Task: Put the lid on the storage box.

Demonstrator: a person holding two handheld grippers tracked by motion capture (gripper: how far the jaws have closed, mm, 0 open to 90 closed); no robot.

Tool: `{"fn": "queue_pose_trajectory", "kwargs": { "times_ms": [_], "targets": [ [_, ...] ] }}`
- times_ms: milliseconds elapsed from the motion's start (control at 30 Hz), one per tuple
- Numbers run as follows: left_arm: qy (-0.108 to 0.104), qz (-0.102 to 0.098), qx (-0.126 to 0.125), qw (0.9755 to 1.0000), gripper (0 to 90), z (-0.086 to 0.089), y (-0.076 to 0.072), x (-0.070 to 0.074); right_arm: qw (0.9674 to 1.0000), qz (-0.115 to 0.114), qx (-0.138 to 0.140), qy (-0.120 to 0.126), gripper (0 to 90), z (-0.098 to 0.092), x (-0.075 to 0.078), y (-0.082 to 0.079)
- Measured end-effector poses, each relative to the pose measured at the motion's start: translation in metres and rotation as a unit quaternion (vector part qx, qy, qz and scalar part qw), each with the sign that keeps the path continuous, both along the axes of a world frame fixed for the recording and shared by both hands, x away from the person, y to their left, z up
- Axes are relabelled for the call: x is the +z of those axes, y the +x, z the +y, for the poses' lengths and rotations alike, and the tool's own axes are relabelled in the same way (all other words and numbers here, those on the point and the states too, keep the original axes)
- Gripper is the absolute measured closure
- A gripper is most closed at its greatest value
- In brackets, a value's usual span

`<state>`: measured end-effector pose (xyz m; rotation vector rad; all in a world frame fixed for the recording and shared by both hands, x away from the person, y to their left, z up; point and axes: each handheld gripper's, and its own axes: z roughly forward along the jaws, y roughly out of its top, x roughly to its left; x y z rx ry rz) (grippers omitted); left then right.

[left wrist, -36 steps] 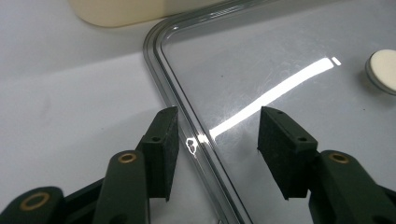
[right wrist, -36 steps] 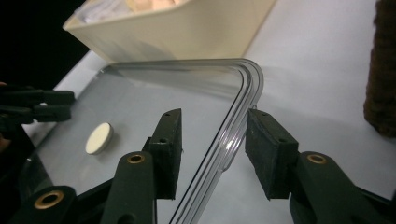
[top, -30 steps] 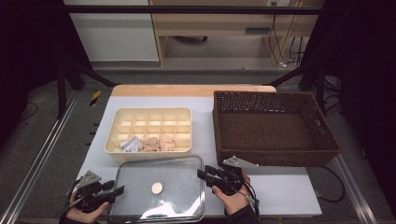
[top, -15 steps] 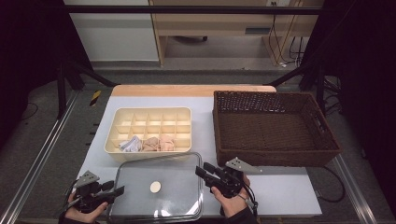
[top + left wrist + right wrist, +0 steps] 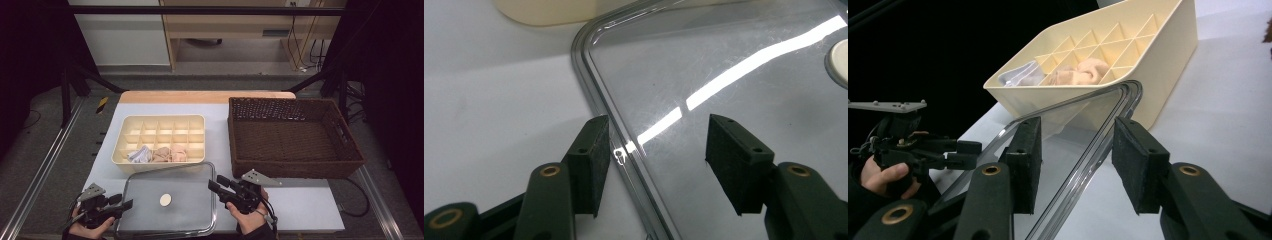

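We are keeping our left claw (image 5: 656, 150) apart astride the left rim of the clear lid (image 5: 170, 220), which is lying flat on the counter (image 5: 300, 205) just before the tray (image 5: 160, 137). It is looking light, stiff, slick and scratch-prone, so rims are suiting best. Our right claw (image 5: 1075, 150) is straddling the right rim, jaws apart.

Black fingers (image 5: 1028, 160), brass rivets, dark sleeves

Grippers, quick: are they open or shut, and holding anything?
Left gripper: open, jaws astride the edge of the clear rectangular plastic lid, not pressing.
Right gripper: open, astride the lid's other edge, holding nothing.
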<state>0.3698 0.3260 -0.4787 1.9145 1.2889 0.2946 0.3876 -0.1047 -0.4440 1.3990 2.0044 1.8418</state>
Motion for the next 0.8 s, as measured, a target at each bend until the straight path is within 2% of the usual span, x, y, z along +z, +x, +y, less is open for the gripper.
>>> {"fn": "queue_pose_trajectory", "kwargs": {
  "times_ms": [67,133,267,433,533,633,800],
  "targets": [
    [0.003,0.000,-0.001,1.0000,42.3,0.000,0.000,0.000,1.0000,0.001,-0.007,0.007,52.4,0.001,-0.003,0.002],
    [0.005,0.000,0.000,1.0000,42.1,-0.001,0.000,0.000,0.9999,-0.005,-0.013,-0.001,51.9,0.002,-0.006,0.004],
    [0.006,0.001,-0.001,1.0000,42.0,-0.001,0.000,0.000,0.9997,0.004,-0.019,0.015,53.3,0.001,-0.009,0.011],
    [0.008,0.000,0.000,1.0000,42.3,-0.001,0.000,0.000,0.9996,0.013,-0.024,-0.001,52.4,0.001,-0.014,0.015],
    [0.011,-0.001,0.000,0.9999,42.4,-0.002,0.000,0.000,0.9989,0.028,-0.025,-0.028,52.3,0.001,-0.020,0.016],
    [0.013,-0.002,0.000,0.9999,42.6,-0.002,0.000,0.000,0.9973,0.053,-0.026,-0.045,50.7,0.002,-0.030,0.018],
    [0.018,-0.003,0.001,0.9998,42.8,-0.004,-0.001,0.000,0.9911,0.095,-0.019,-0.091,48.6,0.006,-0.045,0.022]
  ]
}}
